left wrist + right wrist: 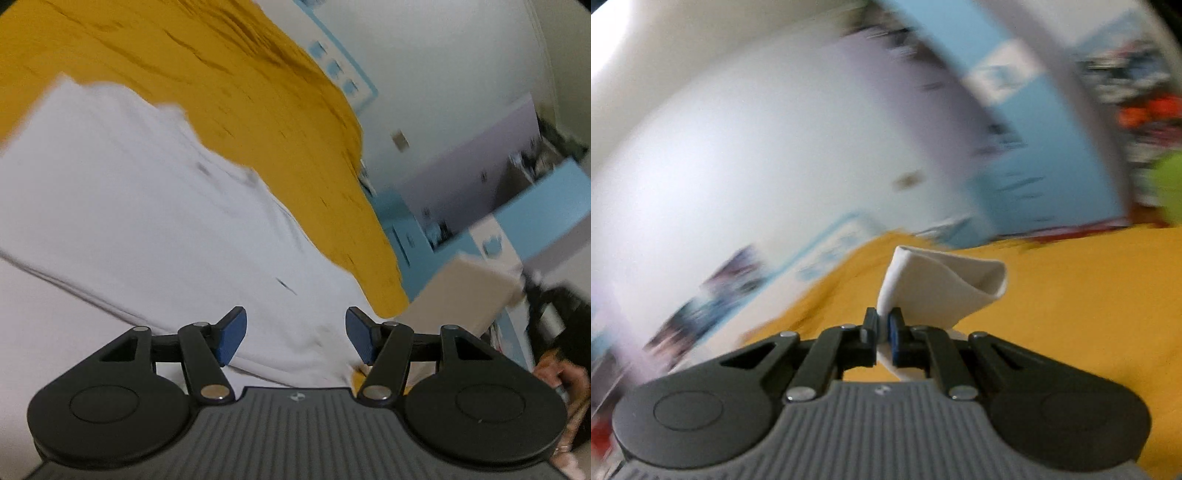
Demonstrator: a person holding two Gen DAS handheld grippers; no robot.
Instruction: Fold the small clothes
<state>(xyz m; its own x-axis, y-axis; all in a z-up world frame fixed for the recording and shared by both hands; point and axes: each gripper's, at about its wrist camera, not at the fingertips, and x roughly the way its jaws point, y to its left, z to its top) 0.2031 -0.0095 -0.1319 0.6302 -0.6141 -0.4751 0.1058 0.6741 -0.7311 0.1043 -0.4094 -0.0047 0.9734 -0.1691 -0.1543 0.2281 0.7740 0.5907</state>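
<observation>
**A:** Where are you with the fold?

**B:** Partway, I'd say. My right gripper (884, 326) is clamped tight on an edge of the white garment (938, 284), and a flap of it stands up in a loose curl past the fingertips, lifted off the yellow sheet (1089, 314). That view is badly smeared, so I can't tell how much cloth hangs below the grip.

**A:** And the left?

**B:** My left gripper (294, 334) is spread wide with nothing between the blue pads (232, 332). It sits just over the garment (147, 206), which lies spread across the sheet (221, 74) near its edge, by the blue wall (395, 221). From here the cloth looks mostly flat, with a seam or layered edge running across the left part. Whether that is a fold already made, I can't say.

**A:** So what's left?

**B:** As I judge it, the lifted edge has yet to be carried over and laid down, and the left side has no hold on anything yet. I'd expect at least this fold to finish and a smoothing after. I see no finished stack in either view.
</observation>
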